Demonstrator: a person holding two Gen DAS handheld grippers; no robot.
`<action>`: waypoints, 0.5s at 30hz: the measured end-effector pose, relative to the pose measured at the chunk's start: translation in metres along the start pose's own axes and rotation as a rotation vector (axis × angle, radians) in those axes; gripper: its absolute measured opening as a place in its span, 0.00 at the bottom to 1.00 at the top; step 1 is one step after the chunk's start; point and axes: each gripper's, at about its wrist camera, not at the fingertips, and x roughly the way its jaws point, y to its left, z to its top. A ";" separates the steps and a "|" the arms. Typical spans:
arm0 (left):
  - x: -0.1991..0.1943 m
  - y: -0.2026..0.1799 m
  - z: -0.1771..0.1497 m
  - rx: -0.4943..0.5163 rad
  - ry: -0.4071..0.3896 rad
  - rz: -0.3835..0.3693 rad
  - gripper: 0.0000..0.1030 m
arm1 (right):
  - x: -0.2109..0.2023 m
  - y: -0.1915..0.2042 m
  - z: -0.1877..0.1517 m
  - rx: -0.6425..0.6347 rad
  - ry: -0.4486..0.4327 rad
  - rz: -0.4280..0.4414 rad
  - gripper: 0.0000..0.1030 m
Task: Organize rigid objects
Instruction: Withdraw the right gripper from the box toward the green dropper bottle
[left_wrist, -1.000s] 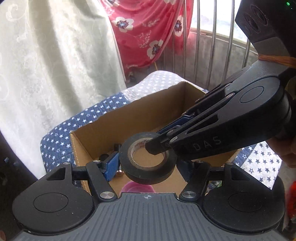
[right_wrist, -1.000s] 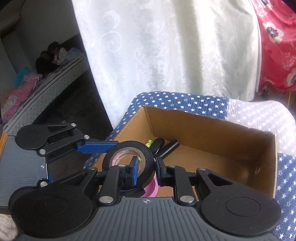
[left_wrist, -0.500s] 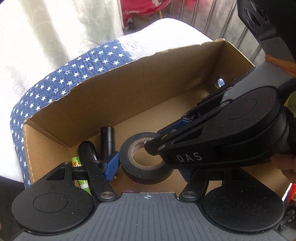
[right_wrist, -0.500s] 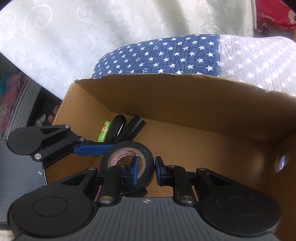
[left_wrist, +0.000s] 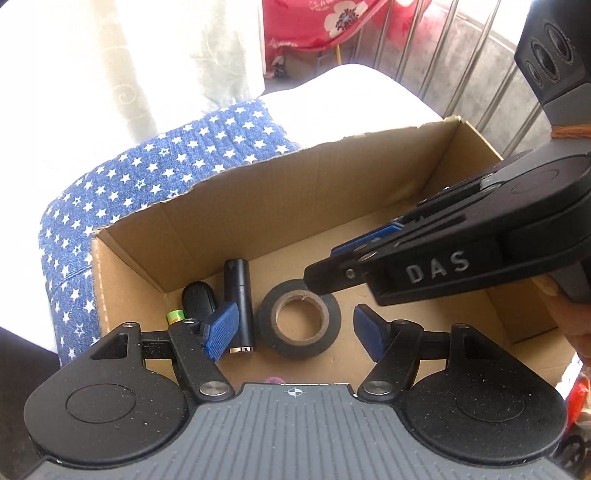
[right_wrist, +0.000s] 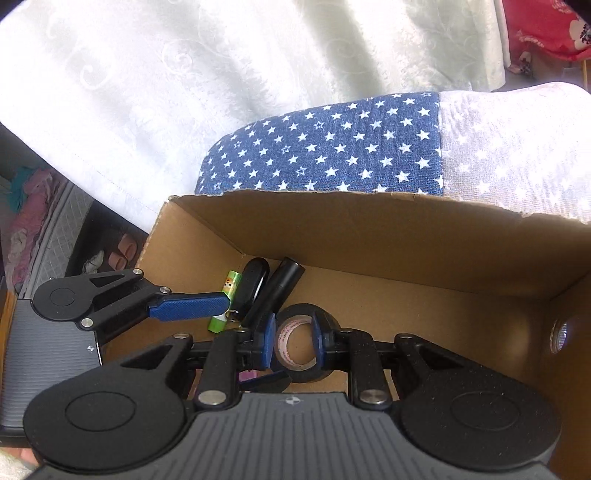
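A black tape roll (left_wrist: 299, 323) lies flat on the floor of an open cardboard box (left_wrist: 258, 195). My left gripper (left_wrist: 295, 328) is open above it, its blue pads apart on either side and not touching. My right gripper (right_wrist: 293, 345) hovers over the roll (right_wrist: 295, 373) with its jaws parted; in the left wrist view its tips (left_wrist: 325, 273) sit above the roll's far edge. A black cylinder (left_wrist: 239, 302), a black oval fob (left_wrist: 198, 299) and a green battery (left_wrist: 175, 315) lie in the box's left corner.
The box rests on a blue star-print cloth (right_wrist: 325, 155) with a pale section to the right (right_wrist: 517, 147). White curtain (right_wrist: 221, 92) hangs behind. Metal railing (left_wrist: 443, 55) and red floral fabric (left_wrist: 332, 22) stand beyond the box. A small pink item (left_wrist: 275, 380) lies under my left gripper.
The tape roll has gone from being held between the grippers to lying on the box floor. Both grippers have opened and lifted slightly from it.
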 end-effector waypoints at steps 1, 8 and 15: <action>-0.010 0.001 -0.004 -0.005 -0.024 -0.001 0.67 | -0.011 0.004 -0.002 -0.007 -0.021 0.014 0.23; -0.099 0.001 -0.045 -0.044 -0.237 -0.017 0.68 | -0.108 0.038 -0.045 -0.089 -0.241 0.128 0.24; -0.139 -0.019 -0.098 -0.029 -0.414 0.010 0.69 | -0.171 0.057 -0.128 -0.146 -0.453 0.170 0.41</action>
